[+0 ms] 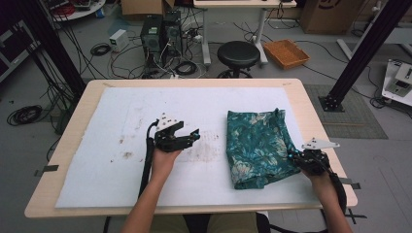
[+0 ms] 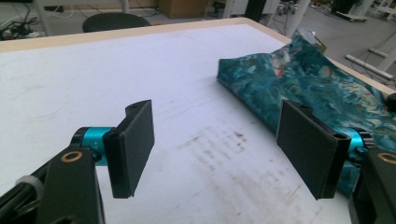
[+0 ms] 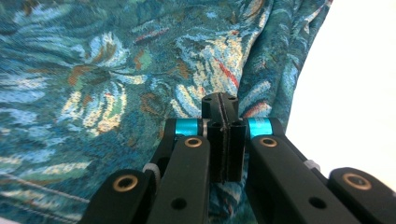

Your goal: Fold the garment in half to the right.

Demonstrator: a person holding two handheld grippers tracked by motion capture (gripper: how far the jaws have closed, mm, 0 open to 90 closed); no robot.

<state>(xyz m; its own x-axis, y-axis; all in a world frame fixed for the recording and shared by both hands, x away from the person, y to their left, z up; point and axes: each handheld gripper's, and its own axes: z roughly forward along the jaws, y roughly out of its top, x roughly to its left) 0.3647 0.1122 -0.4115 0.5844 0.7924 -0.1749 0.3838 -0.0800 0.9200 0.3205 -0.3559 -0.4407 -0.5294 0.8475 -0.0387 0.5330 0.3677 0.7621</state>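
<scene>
Right hand-held gripper (image 3: 223,140) pinches the floral cloth's (image 1: 257,145) edge, likely to fold; left hand-held gripper (image 2: 219,149) waits beside the cloth, wide open, empty.

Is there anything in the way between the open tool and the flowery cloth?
Nothing visible. The left tool hangs open above bare white mat, and the cloth lies just to its right, with only stained mat between. The right tool is at the cloth's far edge.

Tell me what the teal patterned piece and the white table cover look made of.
Teal piece: woven fabric, matte, seemingly; it folds and wrinkles, with a stitched hem near the right tool. White cover: thin matte sheet, maybe felt or paper; flat, smudged with brown stains.
</scene>
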